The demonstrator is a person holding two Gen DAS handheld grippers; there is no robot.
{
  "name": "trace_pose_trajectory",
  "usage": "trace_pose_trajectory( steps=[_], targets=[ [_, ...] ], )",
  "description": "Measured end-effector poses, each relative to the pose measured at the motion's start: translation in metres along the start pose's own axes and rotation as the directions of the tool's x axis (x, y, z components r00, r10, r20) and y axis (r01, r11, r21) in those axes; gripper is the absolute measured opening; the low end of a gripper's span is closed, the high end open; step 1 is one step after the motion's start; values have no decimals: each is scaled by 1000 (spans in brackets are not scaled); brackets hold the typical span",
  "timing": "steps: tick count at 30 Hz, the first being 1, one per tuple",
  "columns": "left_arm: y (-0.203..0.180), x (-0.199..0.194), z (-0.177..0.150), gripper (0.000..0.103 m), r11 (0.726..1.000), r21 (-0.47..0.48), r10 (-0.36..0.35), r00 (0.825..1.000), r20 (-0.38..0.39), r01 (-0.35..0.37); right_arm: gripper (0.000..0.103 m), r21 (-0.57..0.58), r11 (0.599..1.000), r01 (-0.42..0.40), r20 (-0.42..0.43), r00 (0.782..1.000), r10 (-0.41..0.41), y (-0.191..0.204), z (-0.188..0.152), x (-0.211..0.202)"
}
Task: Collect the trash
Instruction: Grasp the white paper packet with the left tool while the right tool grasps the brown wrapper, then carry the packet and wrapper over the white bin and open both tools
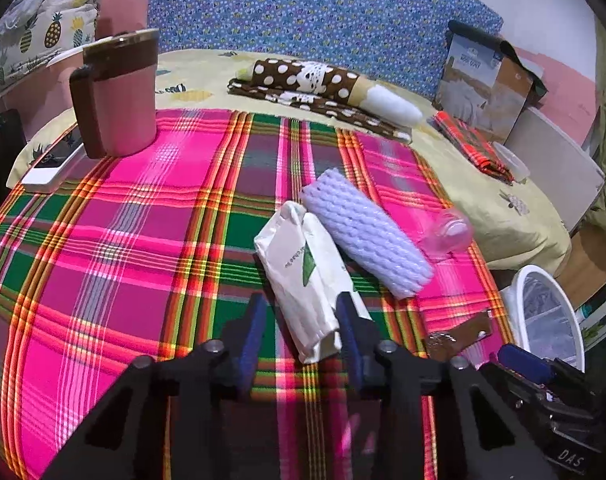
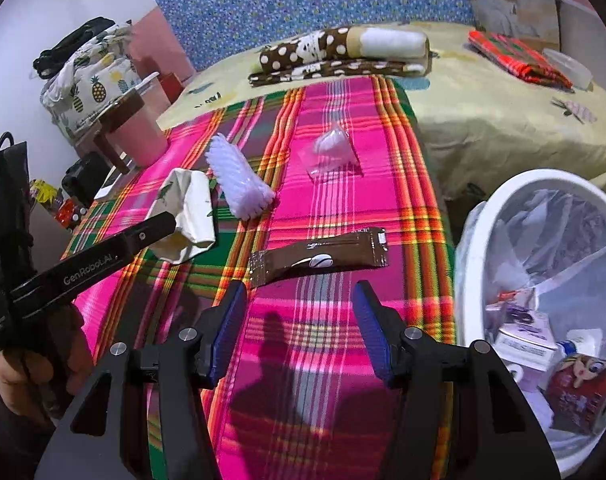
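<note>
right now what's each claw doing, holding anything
Left claw: open, with the crumpled white paper bag between its pads, not clamped.
Right claw: open, empty.

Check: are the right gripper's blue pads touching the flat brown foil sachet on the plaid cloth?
Apart. In the right wrist view the right gripper has open jaws, with bare plaid cloth showing between its fingertips and the brown foil sachet lying ahead.
</note>
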State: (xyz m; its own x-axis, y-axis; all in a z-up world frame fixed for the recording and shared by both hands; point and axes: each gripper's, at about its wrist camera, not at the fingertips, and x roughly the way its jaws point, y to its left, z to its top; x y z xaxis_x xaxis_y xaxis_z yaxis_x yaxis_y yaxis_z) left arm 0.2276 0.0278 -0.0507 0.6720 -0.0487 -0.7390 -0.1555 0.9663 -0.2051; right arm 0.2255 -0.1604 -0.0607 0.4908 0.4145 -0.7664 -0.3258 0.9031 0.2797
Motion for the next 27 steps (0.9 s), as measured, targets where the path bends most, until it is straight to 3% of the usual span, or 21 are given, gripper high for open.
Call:
trace_pose_trajectory(
  steps=[10, 16, 20, 23, 27],
  targets=[
    [4, -1, -2, 25, 1000, 15, 1, 1000, -1, -1, 57, 116, 993, 3, 11, 1000, -4, -10, 15, 19],
    [9, -5, -4, 20, 1000, 20, 6, 1000, 2, -6, 56, 102, 994, 43, 21, 999, -46, -1, 20, 26],
    [9, -3, -2, 16, 1000, 27, 8, 1000, 1, -8, 25, 56, 994, 97, 16, 995, -98, 3, 21, 30],
    [12, -1, -2, 9, 1000, 19, -4, 1000, -11, 4, 20, 50, 994, 101, 16, 995, -102, 0, 20, 27],
    [9, -6, -5, 7, 999, 36, -12, 1000, -2, 12, 19, 36, 995, 94, 22, 995, -95, 0, 15, 21]
  ],
)
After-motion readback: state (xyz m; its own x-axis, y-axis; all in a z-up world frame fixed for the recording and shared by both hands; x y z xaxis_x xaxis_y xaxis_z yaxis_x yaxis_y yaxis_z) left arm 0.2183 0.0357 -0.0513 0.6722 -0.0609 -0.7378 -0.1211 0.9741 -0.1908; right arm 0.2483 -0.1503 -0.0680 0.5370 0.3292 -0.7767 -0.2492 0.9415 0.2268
